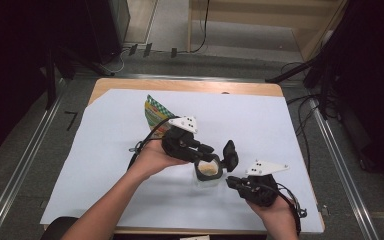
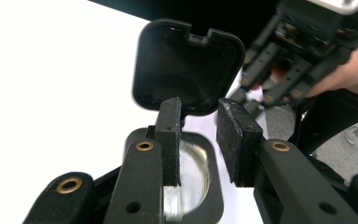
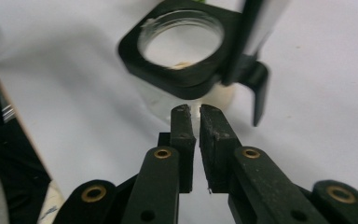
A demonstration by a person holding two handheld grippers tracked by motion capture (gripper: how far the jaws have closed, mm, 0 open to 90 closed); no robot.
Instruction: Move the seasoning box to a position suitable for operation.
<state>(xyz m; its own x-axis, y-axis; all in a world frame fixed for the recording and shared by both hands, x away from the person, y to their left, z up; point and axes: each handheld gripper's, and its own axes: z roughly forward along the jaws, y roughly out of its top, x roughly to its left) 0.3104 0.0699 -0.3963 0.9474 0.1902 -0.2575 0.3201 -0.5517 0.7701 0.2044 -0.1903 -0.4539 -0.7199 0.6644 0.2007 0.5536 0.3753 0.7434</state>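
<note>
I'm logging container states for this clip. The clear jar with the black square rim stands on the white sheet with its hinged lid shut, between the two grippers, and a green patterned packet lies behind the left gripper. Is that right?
Not quite: the hinged lid is flipped open, standing up beside the jar, as the high view shows. The rest holds: white sheet, packet behind the left gripper.

Left tongs (image 1: 215, 152) part open — right tongs (image 1: 231, 181) nearly shut (a slit), both empty.
</note>
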